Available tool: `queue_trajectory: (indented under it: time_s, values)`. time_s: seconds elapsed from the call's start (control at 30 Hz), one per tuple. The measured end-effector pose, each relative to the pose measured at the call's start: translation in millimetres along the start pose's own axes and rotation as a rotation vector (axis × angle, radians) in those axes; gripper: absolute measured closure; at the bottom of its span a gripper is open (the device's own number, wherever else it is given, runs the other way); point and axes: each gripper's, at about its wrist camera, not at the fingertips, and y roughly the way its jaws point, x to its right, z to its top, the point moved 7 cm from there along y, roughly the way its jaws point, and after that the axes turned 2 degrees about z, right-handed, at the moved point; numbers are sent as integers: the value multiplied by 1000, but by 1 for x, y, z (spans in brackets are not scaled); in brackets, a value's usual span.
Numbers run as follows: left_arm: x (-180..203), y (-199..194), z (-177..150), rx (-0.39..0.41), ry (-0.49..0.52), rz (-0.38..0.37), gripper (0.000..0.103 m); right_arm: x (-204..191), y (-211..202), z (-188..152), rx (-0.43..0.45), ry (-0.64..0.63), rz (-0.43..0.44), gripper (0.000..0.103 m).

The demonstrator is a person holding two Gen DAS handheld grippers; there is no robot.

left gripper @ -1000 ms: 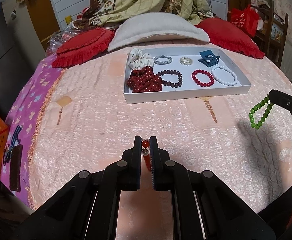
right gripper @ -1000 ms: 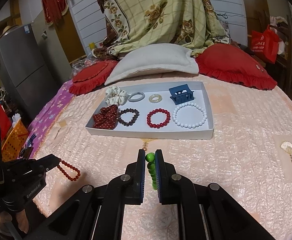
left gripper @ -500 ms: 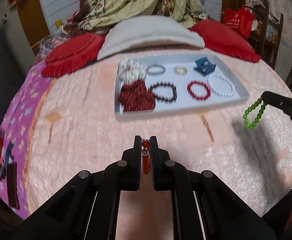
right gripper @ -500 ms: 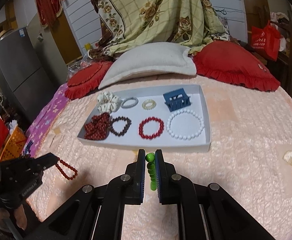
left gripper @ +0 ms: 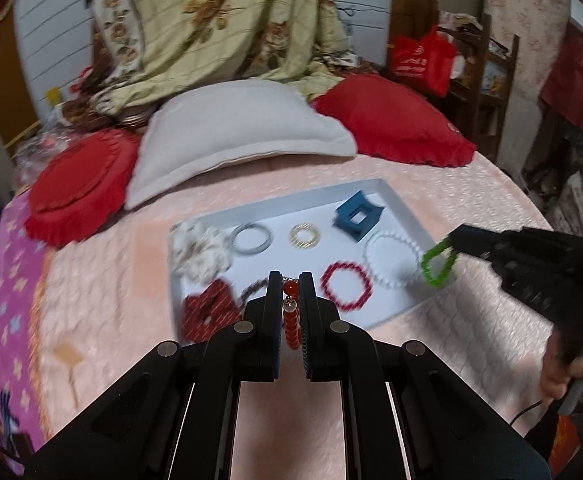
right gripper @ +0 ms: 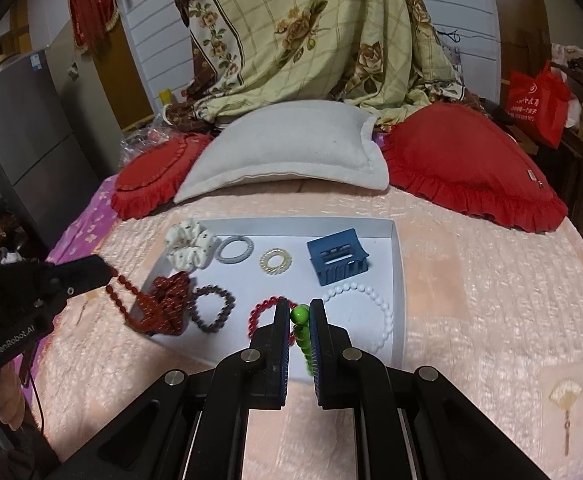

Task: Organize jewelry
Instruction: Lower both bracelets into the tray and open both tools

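My left gripper is shut on an orange-red bead bracelet that hangs between its fingers, at the near edge of the white tray. From the right wrist view this bracelet dangles at the tray's left end. My right gripper is shut on a green bead bracelet, over the tray's near side. In the left wrist view the green bracelet hangs over the tray's right corner. The tray holds a white bead bracelet, a red one, a dark one, scrunchies, rings and a blue claw clip.
The tray lies on a pink quilted bed cover. A white pillow and red cushions sit behind it, with a floral blanket draped above. A person's hand holds the right gripper's handle. A grey fridge stands left of the bed.
Both grippers moved forward to the tray with their bracelets still held. The left one rose and turned, so the tray now sits just beyond its fingertips; the right one now reaches over the tray.
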Motion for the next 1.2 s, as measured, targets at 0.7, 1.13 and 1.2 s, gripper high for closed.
queue_trajectory:
  time_s: [0.7,1.13,1.2]
  values:
    - [-1,148,3,-186,-54,-16,97,53,97,-1,-128,161,-23,94]
    - [-28,159,-5,-184,-80,95,96,65,96,-15,-132,120,-116,94]
    - [-28,159,-5,-189,-86,91,95,63,96,-16,-134,100,-118,94]
